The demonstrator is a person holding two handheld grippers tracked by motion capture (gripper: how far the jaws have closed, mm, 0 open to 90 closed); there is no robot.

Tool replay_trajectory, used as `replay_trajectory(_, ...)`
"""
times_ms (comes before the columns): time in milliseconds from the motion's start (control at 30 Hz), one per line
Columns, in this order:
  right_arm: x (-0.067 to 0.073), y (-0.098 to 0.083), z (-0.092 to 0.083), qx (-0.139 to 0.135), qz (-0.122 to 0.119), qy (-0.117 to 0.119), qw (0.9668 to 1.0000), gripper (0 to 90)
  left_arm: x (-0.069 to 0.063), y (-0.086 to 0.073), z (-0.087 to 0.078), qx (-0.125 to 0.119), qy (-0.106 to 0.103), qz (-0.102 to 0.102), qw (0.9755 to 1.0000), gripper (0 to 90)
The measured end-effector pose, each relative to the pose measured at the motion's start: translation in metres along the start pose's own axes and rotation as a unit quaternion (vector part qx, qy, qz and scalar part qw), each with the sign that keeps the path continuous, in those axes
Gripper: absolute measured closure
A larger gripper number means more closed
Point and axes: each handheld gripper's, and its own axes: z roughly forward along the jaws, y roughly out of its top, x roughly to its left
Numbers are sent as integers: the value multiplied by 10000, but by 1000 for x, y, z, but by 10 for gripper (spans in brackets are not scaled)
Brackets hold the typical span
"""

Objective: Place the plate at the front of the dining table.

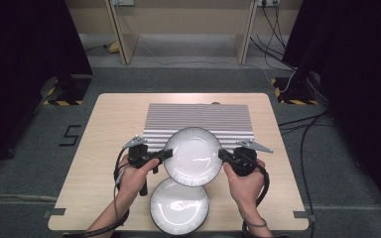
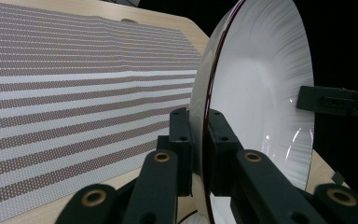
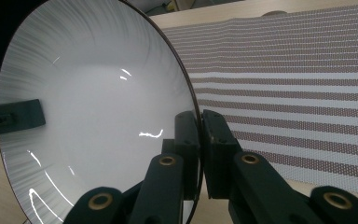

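A second white plate [image 1: 179, 206] lies nearest; both hand-held grippers [image 1: 164, 154] [image 1: 223, 155] clamp opposite rims of the upper plate [image 1: 193, 156], facing up.

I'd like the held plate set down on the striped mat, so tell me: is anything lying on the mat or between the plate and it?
Nothing visible does. The plate is gripped at opposite rims by the left tool and the right tool, at the near edge of the striped mat, whose surface looks bare. The second plate lies nearer the person.

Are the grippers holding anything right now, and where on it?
Yes. Both hold the upper plate by its rim: the left gripper is clamped on its left edge, the right gripper on its right edge.
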Motion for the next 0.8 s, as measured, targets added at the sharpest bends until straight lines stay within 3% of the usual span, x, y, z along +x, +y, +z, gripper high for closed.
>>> replay_trajectory(800, -9, 6, 9, 45, 82, -71, 9999, 859, 6, 7, 14, 61, -17, -25, 10000, 826)
